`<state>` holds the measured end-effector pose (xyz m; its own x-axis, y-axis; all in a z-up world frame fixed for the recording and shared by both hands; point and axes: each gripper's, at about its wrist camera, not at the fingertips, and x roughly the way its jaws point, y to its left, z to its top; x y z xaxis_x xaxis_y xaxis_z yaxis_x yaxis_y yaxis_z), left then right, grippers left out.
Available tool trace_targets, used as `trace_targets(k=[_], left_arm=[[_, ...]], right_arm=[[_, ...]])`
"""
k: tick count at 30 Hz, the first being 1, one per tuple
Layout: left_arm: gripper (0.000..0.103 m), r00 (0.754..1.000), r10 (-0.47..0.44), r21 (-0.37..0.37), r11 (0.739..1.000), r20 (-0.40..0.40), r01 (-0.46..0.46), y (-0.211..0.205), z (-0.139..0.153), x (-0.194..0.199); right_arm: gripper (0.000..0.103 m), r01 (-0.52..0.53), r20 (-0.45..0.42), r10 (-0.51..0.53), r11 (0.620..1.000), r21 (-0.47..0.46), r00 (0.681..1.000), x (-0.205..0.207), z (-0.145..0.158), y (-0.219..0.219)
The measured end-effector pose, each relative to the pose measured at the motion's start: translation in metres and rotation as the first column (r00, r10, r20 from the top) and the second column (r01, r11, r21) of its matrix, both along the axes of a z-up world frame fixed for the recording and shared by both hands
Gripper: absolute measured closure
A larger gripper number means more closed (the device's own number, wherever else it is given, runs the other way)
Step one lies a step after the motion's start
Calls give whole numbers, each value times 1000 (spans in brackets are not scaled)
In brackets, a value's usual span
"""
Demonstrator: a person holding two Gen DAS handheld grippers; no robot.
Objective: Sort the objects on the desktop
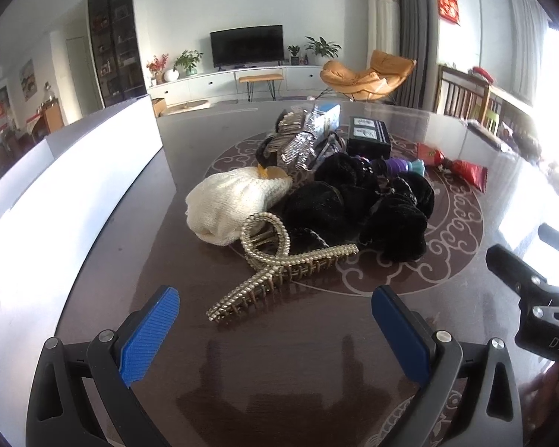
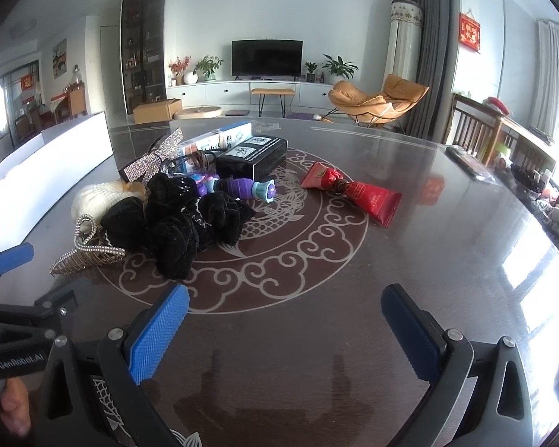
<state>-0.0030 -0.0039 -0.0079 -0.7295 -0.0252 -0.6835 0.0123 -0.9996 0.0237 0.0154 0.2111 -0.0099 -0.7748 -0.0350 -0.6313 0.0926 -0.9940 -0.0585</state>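
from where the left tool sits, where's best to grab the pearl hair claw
Probably the crossed middle of the pearl hair claw, approached straight ahead with the open left tool. Its looped handles and toothed jaws splay outward, so the crossing is the narrowest part, and it faces the tool unobstructed.

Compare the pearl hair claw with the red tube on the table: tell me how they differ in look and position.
The pearl hair claw is pale gold, beaded and toothed; the red tube is smooth, glossy red. The pearl hair claw lies against the black scrunchies in the pile, nearest the left gripper; the red tube lies apart from the pile, off to its right. Both rest flat on the dark table, ungripped.
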Motion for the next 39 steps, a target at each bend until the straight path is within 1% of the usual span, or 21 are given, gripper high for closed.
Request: trace_targets(k=[3,5,7,9,11,15,18,24,27,39], left_arm=[[0,1000,29,61,998,-5,-29,-12,0,1],[0,999,33,73,997,-7,-32,-14,0,2],[0,999,25,59,998,-20,-23,-10,0,4],[0,999,9,24,1000,-40,-8,-3,2,7],[0,999,-13,-12,1000,-50,13,5,2,8],[0,998,-39,-52,998,-52,36,14,3,9],[0,998,-38,-43,998,-51,36,12,3,8],[0,999,-23,9,1000,-37,23,4,3,5],[0,999,-18,22,1000,-35,19,2,2,5],[0,999,-25,11,1000,-36,25,3,2,6]], right_arm=[[0,4,3,-4,1000,11,1000,0,-1,-1],[0,10,-12,-10,1000,14,1000,3,1,0],[0,13,-33,-12,1000,14,999,6,3,0],[0,9,-40,-9,1000,15,999,7,4,0],[0,2,-26,-2,1000,18,1000,5,3,-1],[0,-4,-1,4,1000,22,1000,0,0,-3],[0,-3,-8,3,1000,19,1000,1,0,-2],[0,-4,-18,4,1000,15,1000,2,1,-1],[0,-3,-22,4,1000,15,1000,3,2,-1],[0,-2,-23,2,1000,11,1000,3,2,0]])
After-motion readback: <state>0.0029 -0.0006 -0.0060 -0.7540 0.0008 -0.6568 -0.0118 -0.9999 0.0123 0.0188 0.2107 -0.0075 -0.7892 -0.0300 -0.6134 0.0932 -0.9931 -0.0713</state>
